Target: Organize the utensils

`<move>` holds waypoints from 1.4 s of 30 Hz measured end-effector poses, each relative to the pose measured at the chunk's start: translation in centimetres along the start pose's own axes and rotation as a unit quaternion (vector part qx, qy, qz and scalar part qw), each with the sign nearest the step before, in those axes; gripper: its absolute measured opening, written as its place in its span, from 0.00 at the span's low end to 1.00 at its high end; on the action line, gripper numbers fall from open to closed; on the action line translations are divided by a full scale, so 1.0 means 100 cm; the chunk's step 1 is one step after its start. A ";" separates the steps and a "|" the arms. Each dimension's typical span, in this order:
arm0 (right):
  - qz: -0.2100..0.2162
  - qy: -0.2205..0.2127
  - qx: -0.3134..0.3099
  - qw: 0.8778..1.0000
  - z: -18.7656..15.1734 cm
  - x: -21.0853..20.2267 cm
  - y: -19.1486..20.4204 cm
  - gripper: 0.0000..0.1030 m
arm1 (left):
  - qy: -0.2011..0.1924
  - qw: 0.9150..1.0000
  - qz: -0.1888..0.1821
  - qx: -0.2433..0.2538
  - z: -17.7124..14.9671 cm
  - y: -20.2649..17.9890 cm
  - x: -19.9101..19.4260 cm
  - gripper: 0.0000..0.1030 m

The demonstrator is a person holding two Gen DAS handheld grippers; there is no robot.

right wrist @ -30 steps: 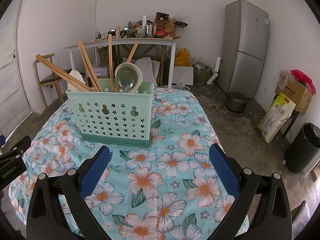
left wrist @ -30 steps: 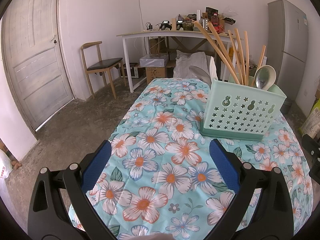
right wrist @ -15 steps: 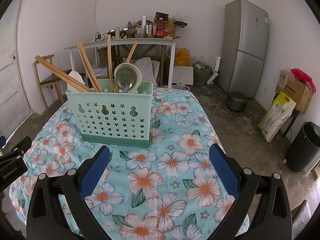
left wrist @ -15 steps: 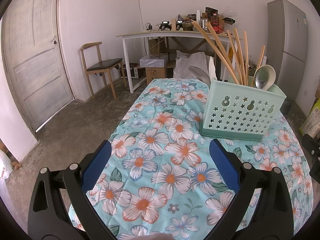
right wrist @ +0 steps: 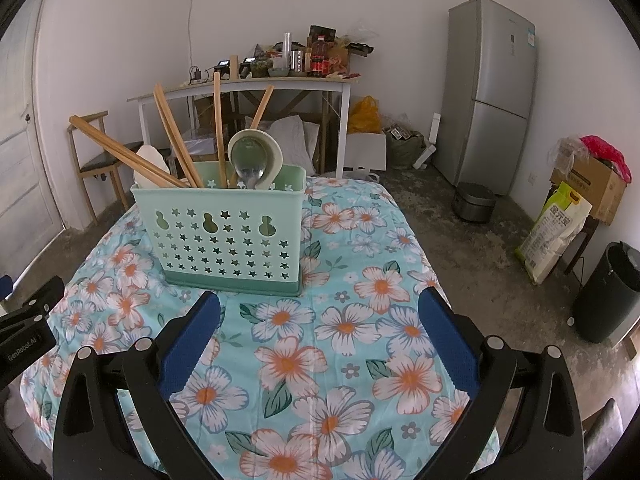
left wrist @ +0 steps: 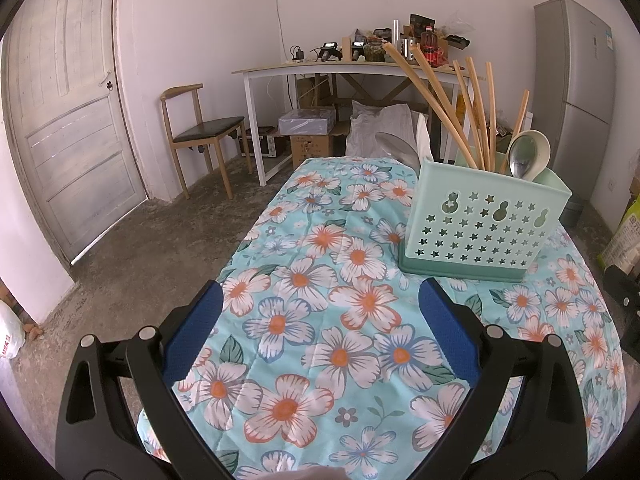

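We see both views in soft, even daylight; no lamp or window shows, so we cannot tell where the light enters. The white walls (right wrist: 120, 40) look slightly pinkish and flat, without glare. Shadows are faint: only a weak one lies on the tablecloth (left wrist: 340, 280) at the base of the green holder (right wrist: 228, 232). The refrigerator (right wrist: 492, 92) carries a dull sheen, and the metal spoon bowl (right wrist: 251, 160) shows a small reflection. Focus is sharp through the middle of each picture. Fisheye bending curves the door (left wrist: 60, 120) and the walls strongly, and black vignetting fills the corners. The blue finger pads (left wrist: 192, 336) close to the lens look crisp.
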State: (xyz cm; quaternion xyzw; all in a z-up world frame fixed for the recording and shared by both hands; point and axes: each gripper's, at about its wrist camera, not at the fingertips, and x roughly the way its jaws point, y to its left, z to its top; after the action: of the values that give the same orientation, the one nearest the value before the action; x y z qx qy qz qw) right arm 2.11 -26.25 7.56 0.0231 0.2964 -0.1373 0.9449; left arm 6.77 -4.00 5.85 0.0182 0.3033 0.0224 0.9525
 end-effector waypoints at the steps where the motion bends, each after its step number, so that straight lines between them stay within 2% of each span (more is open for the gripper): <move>1: 0.000 0.000 -0.001 1.000 0.000 0.000 0.001 0.94 | 0.000 1.000 0.000 -0.001 0.000 0.000 0.000 0.92; 42: 0.005 0.004 -0.001 1.000 -0.001 0.001 0.001 0.94 | 0.002 1.000 -0.001 0.000 0.000 0.000 -0.001 0.92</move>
State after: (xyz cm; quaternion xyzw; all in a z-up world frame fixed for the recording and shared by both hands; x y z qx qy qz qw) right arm 2.16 -26.17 7.43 0.0241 0.3000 -0.1326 0.9444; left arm 6.72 -4.04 5.87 0.0179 0.3047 0.0216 0.9520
